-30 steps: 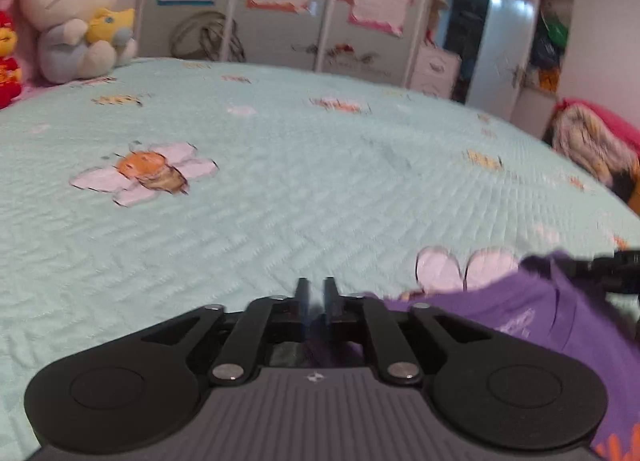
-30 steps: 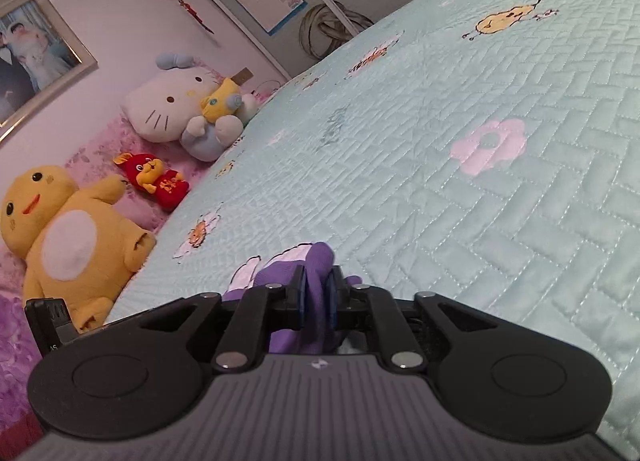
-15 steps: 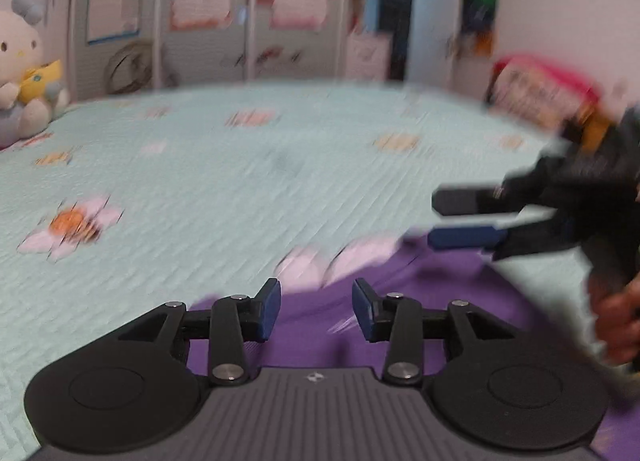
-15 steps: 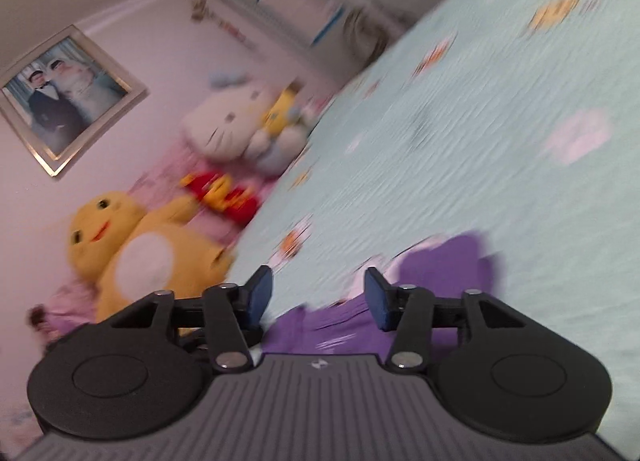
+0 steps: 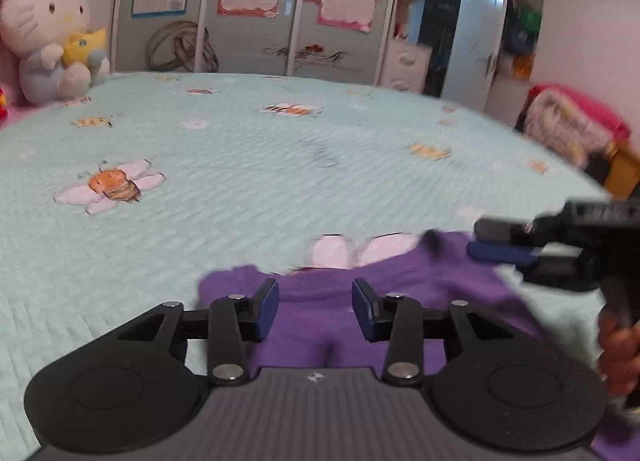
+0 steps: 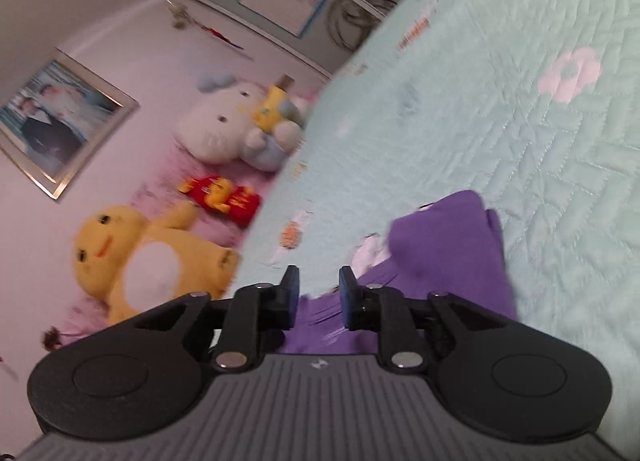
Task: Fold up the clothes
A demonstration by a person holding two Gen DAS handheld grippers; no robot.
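Left gripper (image 5: 315, 309) agape — purple garment (image 5: 400, 281)

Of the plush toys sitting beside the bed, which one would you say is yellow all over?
The big yellow plush with the white belly, nearest the right tool; the white cat plush only hugs something yellow.

Plush cat (image 5: 48, 29), yellow plush (image 6: 152, 257), framed photo (image 6: 56, 125).
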